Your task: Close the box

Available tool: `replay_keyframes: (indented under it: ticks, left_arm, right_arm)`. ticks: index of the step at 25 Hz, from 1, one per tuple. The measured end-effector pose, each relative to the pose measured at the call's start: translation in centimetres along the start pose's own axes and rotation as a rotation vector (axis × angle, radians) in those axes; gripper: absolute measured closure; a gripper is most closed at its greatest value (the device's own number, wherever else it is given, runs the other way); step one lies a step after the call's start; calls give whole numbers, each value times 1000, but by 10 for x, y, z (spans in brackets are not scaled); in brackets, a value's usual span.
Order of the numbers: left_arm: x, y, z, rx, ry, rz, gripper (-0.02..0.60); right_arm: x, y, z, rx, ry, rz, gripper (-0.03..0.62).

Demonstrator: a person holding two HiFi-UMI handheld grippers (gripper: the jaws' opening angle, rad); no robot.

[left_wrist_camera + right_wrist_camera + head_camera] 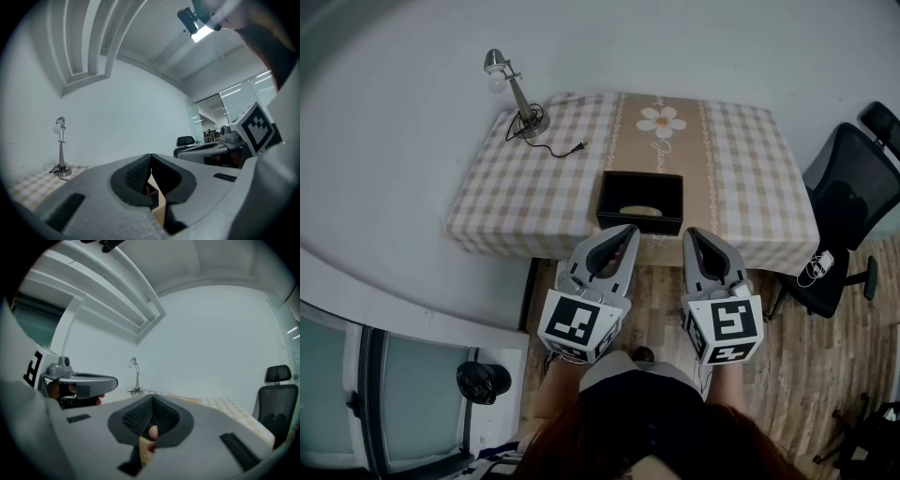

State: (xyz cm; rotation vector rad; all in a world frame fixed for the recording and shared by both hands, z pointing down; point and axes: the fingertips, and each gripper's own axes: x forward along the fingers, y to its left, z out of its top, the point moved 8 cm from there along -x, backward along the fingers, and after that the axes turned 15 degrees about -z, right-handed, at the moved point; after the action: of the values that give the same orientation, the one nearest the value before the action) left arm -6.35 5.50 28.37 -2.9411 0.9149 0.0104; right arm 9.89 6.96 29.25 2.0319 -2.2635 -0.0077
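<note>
A black box (638, 223) stands open-topped near the front edge of the table (534, 187), with something pale lying inside it. Both grippers hang in front of that edge, just short of the box and not touching it. My left gripper (630, 228) points at the box's front left part, and its jaws meet at the tips with nothing between them (151, 157). My right gripper (689, 232) is beside the box's front right corner, its jaws likewise closed and empty (153, 397). No lid or flap shows in any view.
A checked cloth with a daisy runner covers the table. A desk lamp (514, 89) with its loose cable (558, 147) stands at the back left. A black office chair (848, 202) sits to the right of the table. Wooden floor lies below the grippers.
</note>
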Motion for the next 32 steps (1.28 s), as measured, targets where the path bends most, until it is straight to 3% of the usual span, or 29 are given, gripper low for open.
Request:
replay_keyframes:
  ticks: [5,16,32]
  left_arm:
    - [0,0,-2,-12,13,23,554]
    - [5,13,-9,56,38,40,554]
    - [29,52,-12,3,44,67,554]
  right_arm:
    - [3,-4,-3,5,6,17,577]
    - [15,-10,-8,19,16,34,577]
    - [61,-20,-8,-5,37,36,577]
